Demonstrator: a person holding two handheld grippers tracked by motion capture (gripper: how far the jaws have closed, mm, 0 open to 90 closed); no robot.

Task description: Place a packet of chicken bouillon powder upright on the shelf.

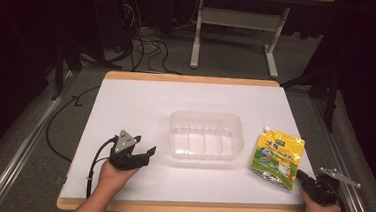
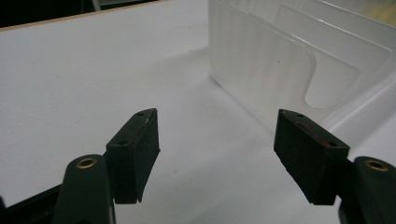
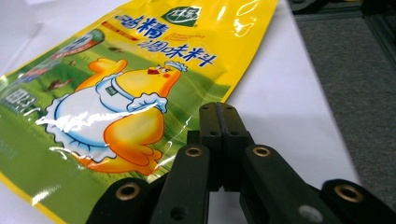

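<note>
Worktop [image 1: 126, 106]: white sheet.
Right tongs [image 3: 218, 122]: closed empty, at pouch [image 3: 140, 93] edge.
Left tongs [image 2: 217, 140]: wide, tray [image 2: 289, 70] ahead.
Risk: closed tips likely shove the pouch, no grip.

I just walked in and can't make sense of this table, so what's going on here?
A person at a white-topped table holds a gripper in each hand. The right gripper, jaws shut with nothing between them, sits at the near corner of a yellow seasoning pouch lying flat. The left gripper, jaws open and empty, rests beside a clear plastic tray in the middle. The pouch is outside the tray.
</note>
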